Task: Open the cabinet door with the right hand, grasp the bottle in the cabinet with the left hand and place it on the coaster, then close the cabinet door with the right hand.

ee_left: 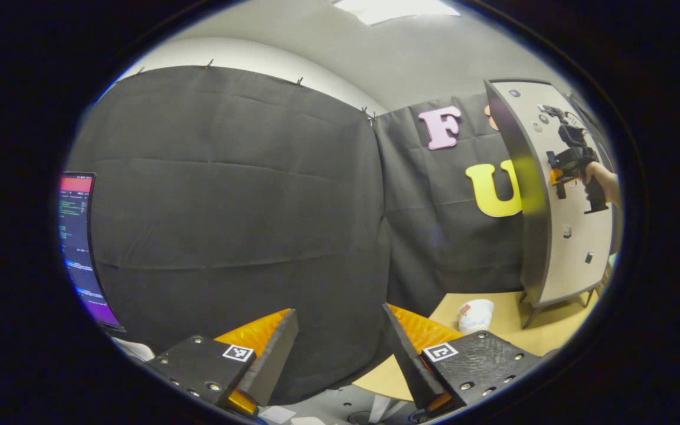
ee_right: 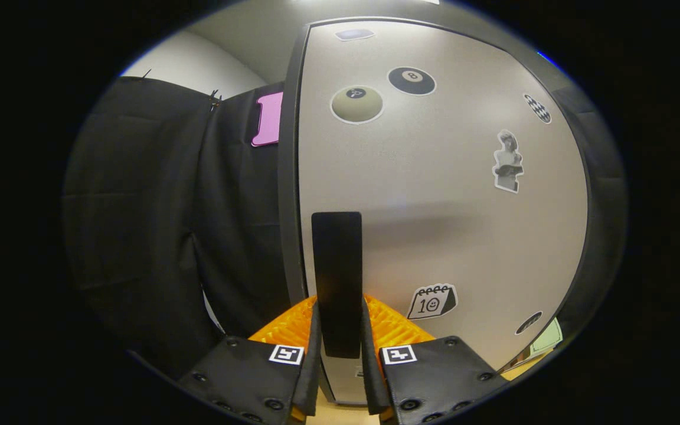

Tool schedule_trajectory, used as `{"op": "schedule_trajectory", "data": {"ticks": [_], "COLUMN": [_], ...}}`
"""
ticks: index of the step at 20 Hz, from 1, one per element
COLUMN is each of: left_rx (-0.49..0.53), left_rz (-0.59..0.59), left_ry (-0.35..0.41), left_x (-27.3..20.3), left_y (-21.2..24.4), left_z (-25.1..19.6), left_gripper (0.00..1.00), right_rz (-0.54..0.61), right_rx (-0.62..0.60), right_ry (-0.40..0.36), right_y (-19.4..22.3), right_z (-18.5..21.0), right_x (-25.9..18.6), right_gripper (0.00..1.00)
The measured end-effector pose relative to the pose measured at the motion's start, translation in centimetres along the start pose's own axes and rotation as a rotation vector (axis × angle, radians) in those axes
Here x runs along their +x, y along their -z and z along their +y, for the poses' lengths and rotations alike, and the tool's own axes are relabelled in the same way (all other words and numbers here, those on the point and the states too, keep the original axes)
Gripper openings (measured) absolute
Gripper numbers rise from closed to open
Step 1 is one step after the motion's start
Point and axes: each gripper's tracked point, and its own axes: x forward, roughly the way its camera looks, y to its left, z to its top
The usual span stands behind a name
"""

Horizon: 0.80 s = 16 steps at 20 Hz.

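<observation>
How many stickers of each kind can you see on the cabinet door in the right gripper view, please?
Billiard-ball stickers: 2
Statue sticker: 1
Calendar sticker: 1
Checkered sticker: 1
Small dark oval stickers: 2
Total: 7

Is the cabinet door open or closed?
Cannot tell for sure. The right tool is shut on the door's black handle, and the cabinet door hides any gap and the inside.

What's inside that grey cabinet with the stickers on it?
Nothing inside shows: the cabinet door covers the interior. The right gripper is clamped on the door's black handle. In the left gripper view the cabinet stands on the wooden table, its contents equally hidden.
</observation>
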Motion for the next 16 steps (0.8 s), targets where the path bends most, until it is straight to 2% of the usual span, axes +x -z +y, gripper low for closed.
{"op": "schedule_trajectory", "data": {"ticks": [1,3,5,10,16], "left_rx": [-0.002,-0.007,-0.012,-0.033,-0.044], "left_rz": [-0.001,-0.005,-0.013,-0.037,-0.051], "left_ry": [0.007,0.023,0.037,0.097,0.223], "left_x": [0.0,0.1,0.3,1.3,3.4], "left_y": [-0.1,-0.4,-0.5,-1.4,-2.1], "left_z": [-0.1,-0.4,-0.6,-2.1,-6.7], "left_gripper": [0.87,0.88,0.87,0.87,0.87], "right_rz": [0.006,0.012,0.019,0.031,0.054], "right_rx": [-0.01,-0.027,-0.025,0.003,0.025], "right_ry": [-0.003,-0.014,-0.04,-0.131,-0.219], "right_y": [0.2,0.2,0.4,0.4,0.6], "right_z": [0.0,0.0,-0.1,-0.2,-0.9], "right_x": [0.0,-0.1,-0.2,-2.1,-3.8], "right_gripper": [0.34,0.19,0.12,0.12,0.11]}}
